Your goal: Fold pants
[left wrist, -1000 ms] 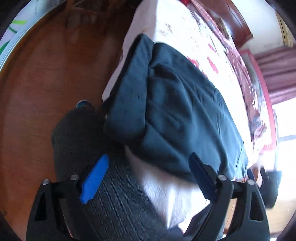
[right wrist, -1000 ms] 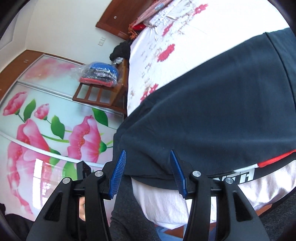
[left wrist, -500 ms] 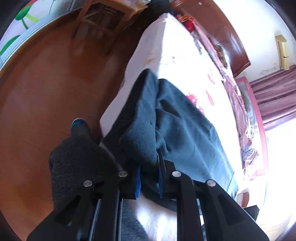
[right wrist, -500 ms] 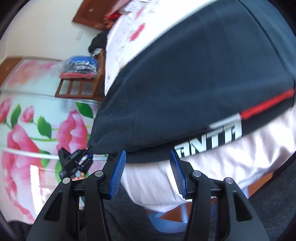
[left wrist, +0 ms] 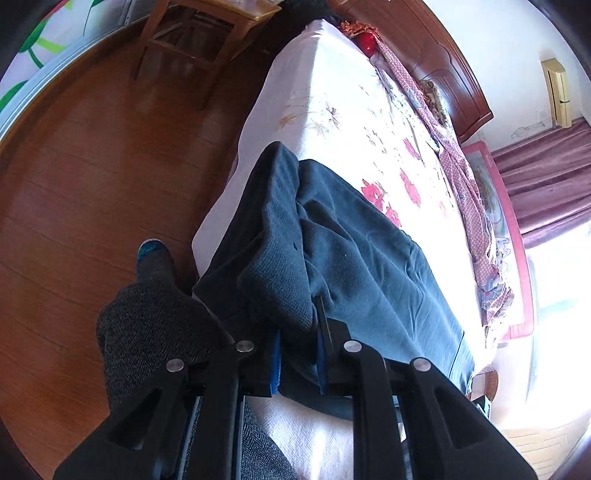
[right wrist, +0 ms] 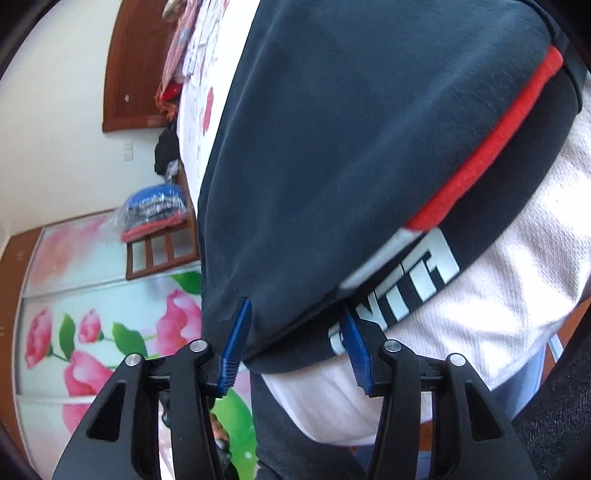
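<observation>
With my left hand-held gripper (left wrist: pixel 297 354) clamped on the pants (left wrist: pixel 369 266) at the bed (left wrist: pixel 332 92) edge, my right hand-held gripper (right wrist: pixel 295 339), jaws just closing but not yet pinching, might catch one layer and skew the fold.

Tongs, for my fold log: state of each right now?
Left tongs: just closed, gripping the pants.
Right tongs: jaws just closing, open around the pants edge.

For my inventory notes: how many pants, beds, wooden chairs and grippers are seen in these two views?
pants: 1
bed: 1
wooden chair: 1
grippers: 2, the left gripper and the right gripper
Total: 5
</observation>
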`<state>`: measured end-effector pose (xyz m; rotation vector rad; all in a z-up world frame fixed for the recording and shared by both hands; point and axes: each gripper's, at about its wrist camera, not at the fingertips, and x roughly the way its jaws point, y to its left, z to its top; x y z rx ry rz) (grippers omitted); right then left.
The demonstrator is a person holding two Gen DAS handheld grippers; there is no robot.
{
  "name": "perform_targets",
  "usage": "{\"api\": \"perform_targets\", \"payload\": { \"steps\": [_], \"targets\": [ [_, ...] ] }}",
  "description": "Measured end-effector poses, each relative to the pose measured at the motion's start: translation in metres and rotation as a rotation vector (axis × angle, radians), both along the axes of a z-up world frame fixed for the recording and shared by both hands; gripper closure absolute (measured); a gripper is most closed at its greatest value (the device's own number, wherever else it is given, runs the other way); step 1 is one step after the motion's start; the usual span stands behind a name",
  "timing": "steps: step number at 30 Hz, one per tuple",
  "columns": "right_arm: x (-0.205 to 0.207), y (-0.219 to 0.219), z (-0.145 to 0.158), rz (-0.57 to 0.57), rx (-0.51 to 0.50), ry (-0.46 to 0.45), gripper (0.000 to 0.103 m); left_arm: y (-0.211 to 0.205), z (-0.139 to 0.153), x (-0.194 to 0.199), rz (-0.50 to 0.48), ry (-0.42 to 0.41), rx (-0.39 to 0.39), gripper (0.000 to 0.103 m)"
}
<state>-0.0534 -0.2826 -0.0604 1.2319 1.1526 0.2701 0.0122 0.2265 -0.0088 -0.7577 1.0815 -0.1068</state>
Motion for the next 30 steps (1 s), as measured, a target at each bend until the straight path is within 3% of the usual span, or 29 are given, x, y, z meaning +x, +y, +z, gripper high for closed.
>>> {"api": "perform_targets", "payload": {
  "steps": [5, 7, 10, 12, 13, 16, 17, 18, 19, 20, 22, 25, 26, 28, 30],
  "targets": [
    [-0.001, 0.006, 0.026, 0.101, -0.019, -0.074, 0.098, 0.006, 0.005, -0.001, -0.004, -0.015, 0.011, 0.089],
    [-0.003, 0.007, 0.028, 0.139, -0.054, -0.058, 0.098, 0.008, 0.004, -0.003, -0.008, -0.012, 0.029, 0.089],
    [0.003, 0.004, 0.02, 0.154, -0.155, -0.064, 0.098, 0.008, -0.007, -0.005, -0.018, 0.02, 0.047, 0.089],
    [0.011, 0.004, 0.004, 0.127, -0.085, -0.047, 0.098, 0.008, -0.012, -0.006, -0.014, 0.032, 0.065, 0.088],
    [0.01, 0.006, -0.005, 0.127, -0.099, 0.001, 0.098, 0.008, -0.011, -0.008, -0.011, 0.031, 0.079, 0.087],
    [0.006, 0.011, -0.006, 0.169, -0.081, 0.02, 0.08, 0.009, -0.008, -0.011, 0.008, 0.041, 0.11, 0.081],
    [0.003, 0.007, -0.001, 0.185, -0.07, 0.03, 0.068, 0.009, -0.005, -0.012, 0.006, 0.048, 0.138, 0.078],
    [-0.002, 0.001, 0.006, 0.198, -0.056, 0.02, 0.059, 0.009, -0.001, -0.013, 0.014, 0.058, 0.181, 0.067],
    [-0.005, -0.008, 0.014, 0.198, -0.054, -0.007, 0.059, 0.011, 0.005, -0.016, 0.035, 0.063, 0.245, 0.059],
    [-0.012, -0.021, 0.024, 0.19, -0.074, -0.033, 0.059, 0.013, 0.012, -0.02, 0.052, 0.059, 0.298, 0.058],
    [-0.026, -0.061, 0.044, 0.121, -0.149, -0.087, 0.059, 0.018, 0.027, -0.026, 0.1, 0.063, 0.434, 0.058],
    [-0.05, -0.159, 0.064, -0.187, -0.356, -0.113, 0.059, 0.007, 0.064, -0.032, 0.112, -0.062, 0.566, 0.054],
    [-0.057, -0.192, 0.064, -0.302, -0.413, -0.085, 0.059, -0.004, 0.076, -0.032, 0.096, -0.107, 0.583, 0.05],
    [-0.07, -0.254, 0.056, -0.503, -0.428, -0.049, 0.059, -0.041, 0.098, -0.029, 0.0, -0.216, 0.556, 0.032],
    [-0.074, -0.304, 0.046, -0.651, -0.468, 0.007, 0.059, -0.091, 0.113, -0.022, -0.137, -0.295, 0.508, 0.027]
  ]
}}
